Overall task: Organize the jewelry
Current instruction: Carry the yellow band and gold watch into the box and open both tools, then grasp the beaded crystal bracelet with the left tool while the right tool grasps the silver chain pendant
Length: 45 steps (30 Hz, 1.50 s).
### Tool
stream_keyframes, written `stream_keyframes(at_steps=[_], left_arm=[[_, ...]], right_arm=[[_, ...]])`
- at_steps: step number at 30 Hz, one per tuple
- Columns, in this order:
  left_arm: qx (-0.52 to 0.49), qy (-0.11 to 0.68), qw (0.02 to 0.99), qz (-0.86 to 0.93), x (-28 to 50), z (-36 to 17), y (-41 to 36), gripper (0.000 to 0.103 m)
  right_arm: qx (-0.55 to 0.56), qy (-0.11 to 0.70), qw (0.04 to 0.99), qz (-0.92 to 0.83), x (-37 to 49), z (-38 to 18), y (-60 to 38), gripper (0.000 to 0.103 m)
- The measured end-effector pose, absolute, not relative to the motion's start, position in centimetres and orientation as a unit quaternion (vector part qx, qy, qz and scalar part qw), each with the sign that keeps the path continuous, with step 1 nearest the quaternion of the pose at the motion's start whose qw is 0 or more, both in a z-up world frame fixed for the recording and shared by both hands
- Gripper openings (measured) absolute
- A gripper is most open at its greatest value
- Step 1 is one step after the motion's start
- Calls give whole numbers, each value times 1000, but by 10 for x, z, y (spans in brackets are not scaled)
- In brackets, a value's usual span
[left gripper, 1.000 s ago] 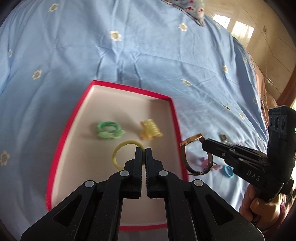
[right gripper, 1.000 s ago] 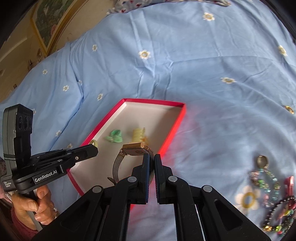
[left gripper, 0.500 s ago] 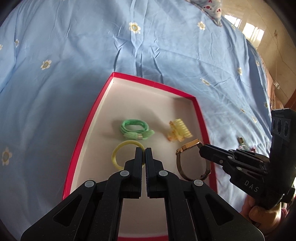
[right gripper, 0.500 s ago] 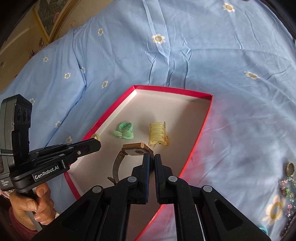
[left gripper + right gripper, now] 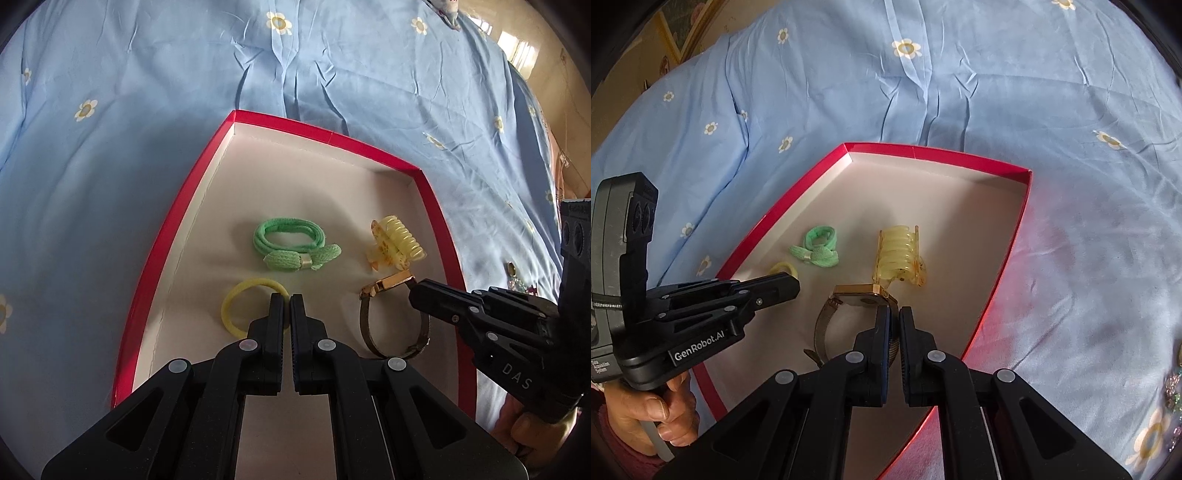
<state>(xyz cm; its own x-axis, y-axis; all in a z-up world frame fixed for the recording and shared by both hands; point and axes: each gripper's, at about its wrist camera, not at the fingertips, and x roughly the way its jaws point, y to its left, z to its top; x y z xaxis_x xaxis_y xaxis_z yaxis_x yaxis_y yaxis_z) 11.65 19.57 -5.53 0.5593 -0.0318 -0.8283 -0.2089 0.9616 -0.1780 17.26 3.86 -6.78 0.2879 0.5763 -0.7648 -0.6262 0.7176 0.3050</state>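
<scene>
Right tool (image 5: 894, 314) clamped on watch (image 5: 849, 295), jaws pinched together over the mesh band just below the gold case. Watch hanging low inside red-rimmed tray (image 5: 1012, 236), just above its pale floor, band looped down to the left; contact with the floor not clear. Just beyond the case, yellow claw clip (image 5: 897, 254) lying on the tray floor, near but apart. Further left, green hair tie (image 5: 818, 247), then yellow hair tie (image 5: 785, 269) partly hidden behind the other tool.

Left tool (image 5: 287, 306) closed, jaws nearly together on nothing, tips over the near edge of the yellow hair tie (image 5: 236, 306). Tray resting on blue bedsheet (image 5: 960, 81) printed with small daisies. Beaded trinkets (image 5: 1172, 387) on the sheet at far right, well apart from the tray.
</scene>
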Motion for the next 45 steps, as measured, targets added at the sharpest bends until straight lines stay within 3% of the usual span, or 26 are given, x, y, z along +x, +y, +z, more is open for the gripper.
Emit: stream_keyframes(at_steps=[5,12,18,32,45], left_arm=[[-129,468,872,53,115,-56,195,6],[-128,462,875,64,107,-46,194,24],[-142,435,887,67,90,-26,189,31],[-144,431,891,9,79,-11,132,36],[-117,446,886,-53,87,-11,68,37]], right_arm=[[-24,464,800,379,173,-66,39,10],[-9,459,801,384,171,-60,32,11],[13,441,809,388,161,-41,10,27],[52,418,839,344,138,-18,-76,38],[88,418,867,257,120,-20,-178,38]])
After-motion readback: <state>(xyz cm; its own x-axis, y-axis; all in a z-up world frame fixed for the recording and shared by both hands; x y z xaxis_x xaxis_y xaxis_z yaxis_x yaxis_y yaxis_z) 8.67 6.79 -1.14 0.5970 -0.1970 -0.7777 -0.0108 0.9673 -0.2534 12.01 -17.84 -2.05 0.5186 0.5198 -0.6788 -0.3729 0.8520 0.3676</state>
